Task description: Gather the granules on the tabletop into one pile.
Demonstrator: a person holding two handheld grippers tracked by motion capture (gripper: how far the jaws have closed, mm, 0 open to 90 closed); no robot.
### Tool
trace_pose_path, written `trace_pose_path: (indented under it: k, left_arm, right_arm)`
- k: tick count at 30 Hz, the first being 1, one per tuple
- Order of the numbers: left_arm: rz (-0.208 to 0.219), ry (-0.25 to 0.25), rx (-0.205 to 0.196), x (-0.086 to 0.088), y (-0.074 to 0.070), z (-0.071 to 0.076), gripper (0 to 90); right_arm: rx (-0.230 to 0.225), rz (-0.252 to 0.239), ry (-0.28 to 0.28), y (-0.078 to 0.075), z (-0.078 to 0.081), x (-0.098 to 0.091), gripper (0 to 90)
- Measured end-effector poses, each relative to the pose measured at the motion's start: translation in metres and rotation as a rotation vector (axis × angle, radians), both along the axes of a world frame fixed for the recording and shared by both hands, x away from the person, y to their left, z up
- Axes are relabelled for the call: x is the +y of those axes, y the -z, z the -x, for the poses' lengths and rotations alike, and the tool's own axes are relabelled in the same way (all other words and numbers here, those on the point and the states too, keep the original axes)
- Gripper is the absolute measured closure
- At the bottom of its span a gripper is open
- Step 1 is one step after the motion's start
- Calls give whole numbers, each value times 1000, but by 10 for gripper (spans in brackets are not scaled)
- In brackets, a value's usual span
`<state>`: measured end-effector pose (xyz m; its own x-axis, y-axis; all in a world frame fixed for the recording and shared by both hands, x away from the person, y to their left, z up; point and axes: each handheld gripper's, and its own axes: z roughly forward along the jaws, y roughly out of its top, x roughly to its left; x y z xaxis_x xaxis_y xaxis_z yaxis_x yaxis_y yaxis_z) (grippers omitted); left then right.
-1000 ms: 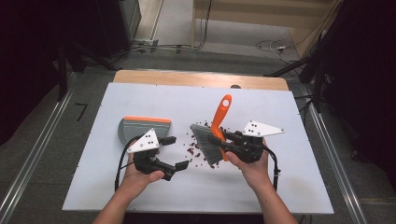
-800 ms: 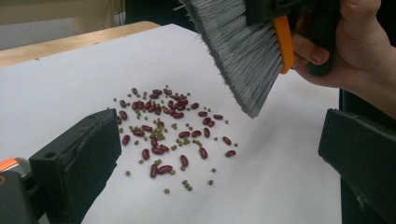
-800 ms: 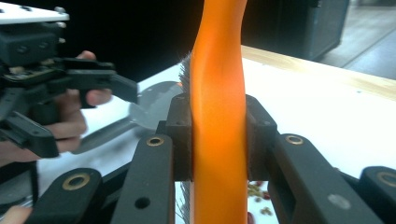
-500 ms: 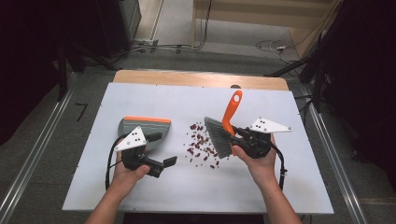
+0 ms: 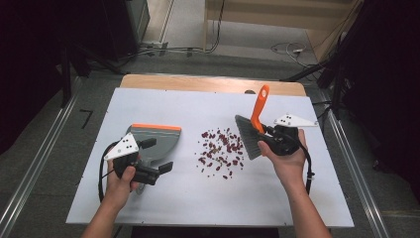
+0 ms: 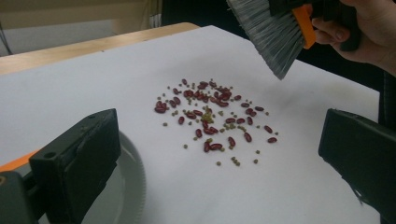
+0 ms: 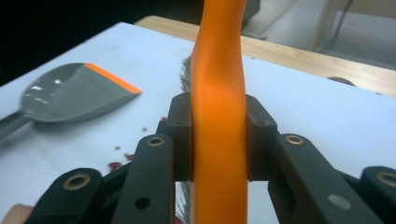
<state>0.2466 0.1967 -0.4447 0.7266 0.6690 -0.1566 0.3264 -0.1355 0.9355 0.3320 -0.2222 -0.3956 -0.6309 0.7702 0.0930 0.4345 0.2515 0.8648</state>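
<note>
Clamping the orange handle of the brush point(image 5: 253, 130) between the closed jaws of our right gripper point(image 5: 271, 141), we hold its grey bristles just above the white table point(image 5: 317, 188), beside the scattered beans point(image 5: 220, 150). Our left gripper point(image 5: 156, 154) has its jaws spread wide with nothing between them, the beans lying ahead of them on the table. The grey dustpan point(image 5: 157, 139) with its orange edge lies under the left jaw.

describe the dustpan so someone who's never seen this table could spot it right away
On the white table, look left of the scattered red beans. The dustpan lies flat by the left gripper, grey with an orange front lip, unlike the upright orange-handled brush.
</note>
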Motion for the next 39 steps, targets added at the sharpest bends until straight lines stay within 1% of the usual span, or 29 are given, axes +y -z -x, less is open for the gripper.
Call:
trace_pose_path:
  k: [3, 6, 9, 10, 12, 13, 15, 18, 20, 23, 25, 27, 30, 33, 36, 37, 38, 39]
  left_arm:
    - [-10, -17, -1, 5, 1, 0, 0]
    - [-19, -24, 7, 8, 2, -1, 0]
    - [-19, -17, 17, 10, 3, -3, 0]
    - [-26, -16, 19, 9, 3, -3, 0]
    - [-31, -13, 21, 8, 4, -4, 0]
    - [-26, -12, 23, 8, 4, -5, 0]
    - [-22, -11, 22, 8, 4, -4, 0]
    - [-34, -5, 22, 6, 5, -4, 0]
    - [-33, 2, 26, 6, 5, -5, 0]
    - [-38, 1, 30, 5, 6, -6, 0]
    - [-41, 3, 31, 5, 6, -6, 0]
    - [-40, 5, 30, 6, 6, -6, 0]
    - [-37, -1, 24, 8, 6, -6, 0]
    - [-33, -4, 22, 9, 5, -6, 0]
    - [-31, -1, 24, 8, 6, -6, 0]
    - [-34, -1, 24, 7, 6, -6, 0]
    - [-38, -1, 25, 7, 6, -6, 0]
    - [-39, -1, 24, 7, 6, -6, 0]
  right_arm:
    - [25, 40, 30, -1, -14, -3, 682]
    - [38, 107, 43, -1, -26, -2, 682]
    - [51, 164, 61, 0, -38, -1, 682]
    - [56, 180, 66, 0, -42, -1, 682]
    - [76, 209, 80, 2, -50, -1, 682]
    - [83, 228, 86, 3, -54, -1, 682]
    - [96, 279, 96, 6, -61, 1, 682]
    - [114, 349, 112, 12, -71, 7, 682]
    - [126, 389, 116, 16, -78, 10, 682]
    - [139, 464, 134, 20, -88, 15, 682]
    - [150, 519, 136, 23, -93, 22, 682]
    - [176, 565, 130, 26, -98, 29, 682]
    - [193, 631, 126, 36, -103, 43, 682]
    - [203, 662, 101, 46, -105, 57, 683]
    - [223, 653, 74, 47, -105, 69, 689]
    - [242, 641, 61, 47, -105, 72, 690]
    - [251, 636, 46, 47, -105, 75, 691]
    - [250, 632, 42, 48, -104, 77, 691]
